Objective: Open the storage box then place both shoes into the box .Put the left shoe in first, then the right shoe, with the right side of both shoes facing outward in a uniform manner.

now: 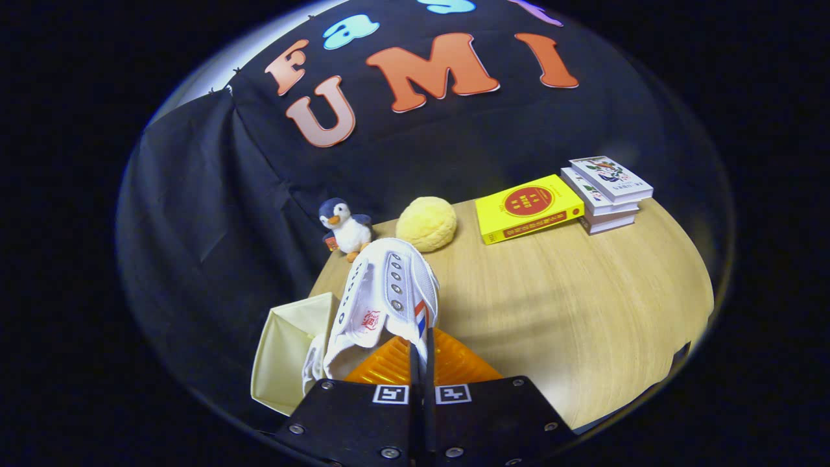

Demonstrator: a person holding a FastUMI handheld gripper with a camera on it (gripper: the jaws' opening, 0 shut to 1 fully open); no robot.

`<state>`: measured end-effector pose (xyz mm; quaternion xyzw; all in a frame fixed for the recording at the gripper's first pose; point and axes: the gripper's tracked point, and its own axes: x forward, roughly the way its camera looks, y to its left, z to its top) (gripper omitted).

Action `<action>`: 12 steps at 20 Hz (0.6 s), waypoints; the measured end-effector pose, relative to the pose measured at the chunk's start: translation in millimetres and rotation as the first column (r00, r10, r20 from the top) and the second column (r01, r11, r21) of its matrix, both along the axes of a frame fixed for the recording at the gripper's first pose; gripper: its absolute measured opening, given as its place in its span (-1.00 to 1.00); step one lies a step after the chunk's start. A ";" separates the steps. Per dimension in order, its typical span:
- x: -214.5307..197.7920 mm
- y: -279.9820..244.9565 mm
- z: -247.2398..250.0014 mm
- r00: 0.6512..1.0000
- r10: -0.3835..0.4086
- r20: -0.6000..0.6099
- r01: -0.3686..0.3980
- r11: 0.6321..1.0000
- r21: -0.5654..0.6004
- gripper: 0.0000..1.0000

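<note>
My gripper (421, 353) is shut on a white sneaker (389, 301), the two fingers pinching the edge of its collar beside a red, white and blue tab. The shoe hangs tilted in front of the fingers, with its eyelet row and tongue facing me. Just below it shows the orange ribbed sole of a shoe (389, 368); whether it belongs to the held sneaker or to another one I cannot tell. Beneath and to the left stands the cream storage box (285, 353) with its mouth open; more white shoe material shows at its inner edge.
Beyond the shoe, at the back of the wooden table (570, 311), sit a plush penguin (347, 227) and a yellow plush ball (426, 224). Farther right lie a yellow book (528, 207) and a stack of white books (606, 193).
</note>
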<state>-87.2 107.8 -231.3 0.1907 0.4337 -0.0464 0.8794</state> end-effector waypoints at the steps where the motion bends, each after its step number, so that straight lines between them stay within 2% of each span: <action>1: 5.2 19.7 3.0 1.000 0.018 0.001 -0.018 1.000 0.014 -0.99; 6: 14.1 111.6 -8.3 0.991 0.127 -0.032 -0.125 0.991 0.051 -0.99; 12: -5.2 171.8 -51.2 0.964 0.217 -0.152 -0.211 0.976 0.056 -0.98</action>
